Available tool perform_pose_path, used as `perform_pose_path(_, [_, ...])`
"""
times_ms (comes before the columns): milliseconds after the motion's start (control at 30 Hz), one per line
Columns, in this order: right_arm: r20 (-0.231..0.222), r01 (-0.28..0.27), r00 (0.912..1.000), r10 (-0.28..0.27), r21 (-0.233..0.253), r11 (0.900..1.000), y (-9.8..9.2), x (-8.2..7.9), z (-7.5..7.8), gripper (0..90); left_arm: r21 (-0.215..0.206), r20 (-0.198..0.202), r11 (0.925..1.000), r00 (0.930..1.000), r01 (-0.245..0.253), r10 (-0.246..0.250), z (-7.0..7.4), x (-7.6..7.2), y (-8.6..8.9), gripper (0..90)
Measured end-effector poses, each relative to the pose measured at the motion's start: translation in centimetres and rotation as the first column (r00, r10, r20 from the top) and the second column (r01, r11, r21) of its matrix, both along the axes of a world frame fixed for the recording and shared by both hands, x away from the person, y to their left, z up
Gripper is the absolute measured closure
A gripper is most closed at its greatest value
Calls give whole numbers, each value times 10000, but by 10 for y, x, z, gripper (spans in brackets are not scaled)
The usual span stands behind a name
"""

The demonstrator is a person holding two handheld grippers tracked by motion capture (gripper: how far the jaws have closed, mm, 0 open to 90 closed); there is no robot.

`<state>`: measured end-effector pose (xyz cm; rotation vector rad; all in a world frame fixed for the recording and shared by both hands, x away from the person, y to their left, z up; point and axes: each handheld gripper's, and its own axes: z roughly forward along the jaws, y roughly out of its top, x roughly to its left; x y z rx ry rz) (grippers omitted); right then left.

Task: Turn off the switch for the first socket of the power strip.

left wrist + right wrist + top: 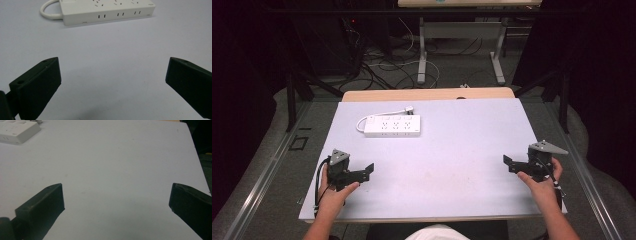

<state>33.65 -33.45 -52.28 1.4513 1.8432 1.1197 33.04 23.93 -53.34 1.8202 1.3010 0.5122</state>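
Note:
A white power strip (392, 125) lies on the pale table (452, 150), toward the back left, its white cord (362, 121) looped at its left end and a plug (409, 108) behind it. My left gripper (369, 170) rests low at the front left, held in a hand, open and holding nothing. In the left gripper view the power strip (105, 10) lies ahead of the wide-apart jaws. At the right edge of the table my right gripper (507, 162) is open too, holding nothing. In the right gripper view the strip's corner (17, 131) shows at the top left.
Beyond the table's far edge is a floor with tangled cables (382, 65) and the metal legs of another desk (422, 55). Dark curtains and frame struts (292, 95) flank both sides. Bare table surface lies between the two grippers (437, 170).

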Motion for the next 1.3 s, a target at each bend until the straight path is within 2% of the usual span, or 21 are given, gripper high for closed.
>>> perform_pose_path(100, [20, -39, 10000, 39, 33, 10000, 1, 0, -2, 0, 86, 13, 9999, 10000, 54, -54, -1, 2, -1, 1])
perform_pose_path(267, [-94, -107, 9999, 108, 30, 9999, 2, 1, -4, 1, 14, -224, 10000, 9997, -67, 67, -2, 3, 1, 2])
perform_pose_path(400, [-133, -112, 9998, 112, -12, 9999, 4, 0, -4, 6, 228, -103, 9997, 9999, 6, -4, -2, 3, 0, 3])
perform_pose_path(467, [-162, -138, 9998, 139, 55, 9999, 6, -1, -6, 6, 113, -11, 9999, 10000, -17, 17, -3, 3, -1, 2])
perform_pose_path(633, [-193, -188, 9996, 188, 20, 9998, 8, -3, -6, 6, 130, -68, 9999, 9999, 78, -77, -4, 4, -4, 3])
perform_pose_path(733, [-120, -61, 9999, 62, 76, 10000, 8, -3, -6, 6, 275, -13, 9996, 10000, 65, -64, -3, 7, -5, 3])
perform_pose_path(767, [-28, 0, 10000, 0, 92, 10000, 9, -3, -6, 7, 369, -24, 9993, 10000, 48, -47, -3, 8, -5, 4])
perform_pose_path(800, [-28, 0, 10000, 0, 92, 10000, 9, -3, -6, 7, 282, 3, 9996, 10000, -31, 31, -2, 9, -5, 4])
perform_pose_path(900, [-174, -54, 9998, 54, 36, 10000, 8, -3, -6, 9, 310, 74, 9995, 10000, -44, 42, 1, 9, -6, 36])
perform_pose_path(1000, [-82, -83, 9999, 84, 33, 10000, 9, -1, -8, 12, 367, 138, 9993, 9999, -10, 4, 4, 10, -9, 41])
perform_pose_path(1200, [-203, -162, 9997, 165, 142, 9998, 11, -1, -8, 14, 351, 160, 9992, 9997, 173, -179, 14, 13, -17, 55])
perform_pose_path(1267, [-196, -159, 9997, 162, 132, 9998, 11, -1, -8, 14, 527, 160, 9983, 9995, 259, -268, 18, 15, -20, 66])
perform_pose_path(1300, [-204, -160, 9997, 163, 132, 9998, 12, -1, -8, 15, 575, 180, 9980, 9994, 271, -282, 19, 16, -22, 109])
